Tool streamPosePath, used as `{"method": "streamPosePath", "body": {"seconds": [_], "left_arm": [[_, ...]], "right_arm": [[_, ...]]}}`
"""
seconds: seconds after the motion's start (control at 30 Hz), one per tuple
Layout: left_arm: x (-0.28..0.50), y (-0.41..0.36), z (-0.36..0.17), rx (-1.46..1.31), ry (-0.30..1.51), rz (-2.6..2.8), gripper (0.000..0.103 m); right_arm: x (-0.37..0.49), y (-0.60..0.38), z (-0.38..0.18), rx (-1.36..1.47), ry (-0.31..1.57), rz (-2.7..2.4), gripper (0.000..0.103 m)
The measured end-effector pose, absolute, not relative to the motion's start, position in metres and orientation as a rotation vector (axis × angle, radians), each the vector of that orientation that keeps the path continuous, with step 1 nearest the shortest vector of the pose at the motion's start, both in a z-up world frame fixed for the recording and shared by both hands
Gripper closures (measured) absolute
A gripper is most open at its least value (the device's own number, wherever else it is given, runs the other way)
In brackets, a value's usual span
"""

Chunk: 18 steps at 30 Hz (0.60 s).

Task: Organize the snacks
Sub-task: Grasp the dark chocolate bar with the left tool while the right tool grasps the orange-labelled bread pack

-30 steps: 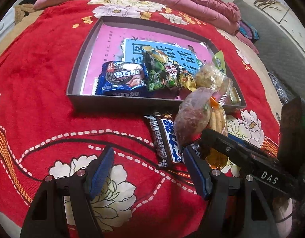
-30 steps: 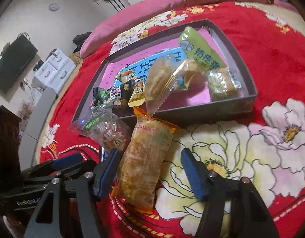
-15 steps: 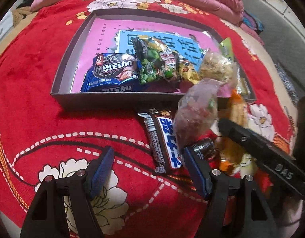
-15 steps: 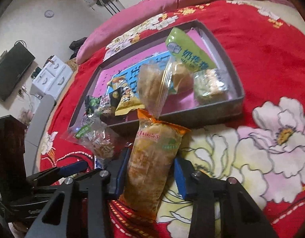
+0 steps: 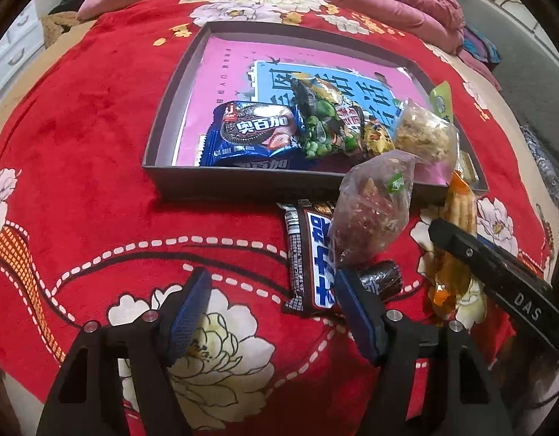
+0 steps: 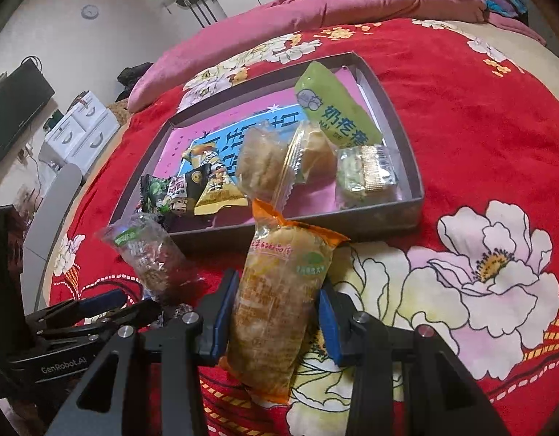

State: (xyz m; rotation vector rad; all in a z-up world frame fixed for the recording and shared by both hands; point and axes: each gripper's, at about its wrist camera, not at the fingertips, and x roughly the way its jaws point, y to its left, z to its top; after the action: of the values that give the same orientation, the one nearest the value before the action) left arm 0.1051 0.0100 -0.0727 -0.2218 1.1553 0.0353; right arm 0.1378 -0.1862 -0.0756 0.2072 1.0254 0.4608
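Right wrist view: right gripper was clamped on the orange snack packet; both blue pads pressed its sides.
Jaw motion: right jaws had closed in on the packet during the last second, packet between them throughout.
Packet axis: long axis ran near-to-far, roughly in line with the fingers; far crimped end pointed at the tray, near end stuck out toward the camera.
Packet place: on the red floral blanket, just in front of the tray's near wall, not in the tray.
Key relation: tray lay straight ahead, far side of the packet; judged next move is lift and carry forward over the near wall.
Free slot: bare pink floor showed near the tray's near wall, between the yellow pouch and the foil sweet; likely drop zone, my guess.
Left wrist view: left gripper stood apart, nothing between the pads; jaws had narrowed slightly just before, gripping nothing.
Left targets: chocolate bar and clear bag of reddish snacks lay just far-right of its right pad, both outside the tray.
Nearer hand: right for the orange packet (already gripped); left for the bar and the bag.
Risk: the packet's far end sat close to the tray wall; a low carry could snag it.
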Motion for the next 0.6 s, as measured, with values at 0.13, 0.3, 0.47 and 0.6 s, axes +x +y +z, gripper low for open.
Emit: {"method": "streamPosePath", "body": {"seconds": [0.13,0.3,0.47,0.6], "left_arm": [[0.1013,0.0124,-0.0749,-0.244,1.188,-0.009,0.033],[0.0994,0.0178,-0.0767,-0.265,1.192,0.01,0.032],[0.1017,0.0192,-0.0771,-0.261,1.189,0.052,0.032],[0.1067,0.0122,-0.0776,-0.215,1.185,0.086,0.032]], "right_arm": [[0.1381,-0.1907,-0.076,0.238,1.027,0.47,0.062],[0.1388,-0.1934,-0.0766,0.256,1.03,0.468,0.062],[0.1376,-0.193,-0.0761,0.25,1.029,0.467,0.062],[0.1373,-0.1915,-0.076,0.242,1.029,0.466,0.062]]}}
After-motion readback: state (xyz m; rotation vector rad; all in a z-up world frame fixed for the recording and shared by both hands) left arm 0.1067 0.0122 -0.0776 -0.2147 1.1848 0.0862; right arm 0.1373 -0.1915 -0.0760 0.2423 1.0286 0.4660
